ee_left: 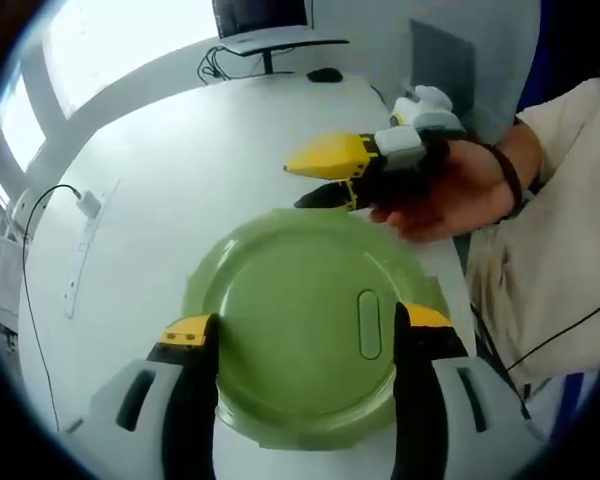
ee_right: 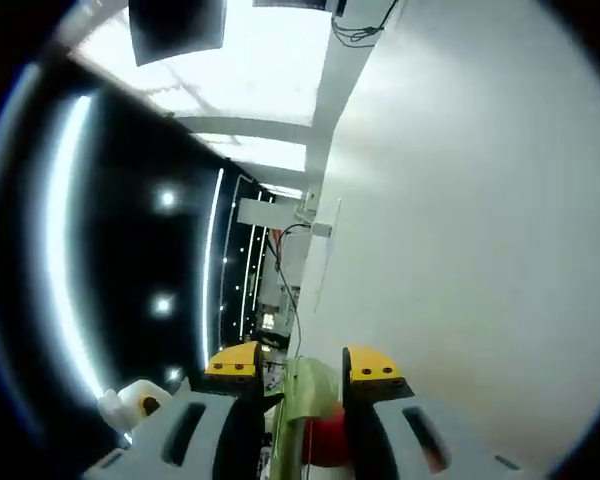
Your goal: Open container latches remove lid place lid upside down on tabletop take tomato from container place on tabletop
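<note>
Left gripper point(ee_left: 305, 335): its two yellow-tipped jaws are standing wide apart, one on each side of the green lid point(ee_left: 300, 320), and appear to be bearing on its rim; whether they are truly pressing it cannot be told for certain.
Green lid: it is lying round and flat over the white tabletop point(ee_left: 160, 170) in the left gripper view, with a small oval tab point(ee_left: 369, 325) showing near the right jaw.
Right gripper point(ee_left: 315, 175): it is coming into the left gripper view from the right, held in a person's hand point(ee_left: 450, 195), its yellow jaws hovering just beyond the far rim of the lid with a narrow gap between them.
Right gripper, own view point(ee_right: 300, 365): its jaws are sitting a little apart with the edge of the green lid point(ee_right: 300, 400) standing between them; contact cannot be judged.
Tomato point(ee_right: 325, 440): a red rounded shape is showing low between the right jaws, just beside the green edge.
Background: a monitor point(ee_left: 262, 15) is standing at the far end of the table.
</note>
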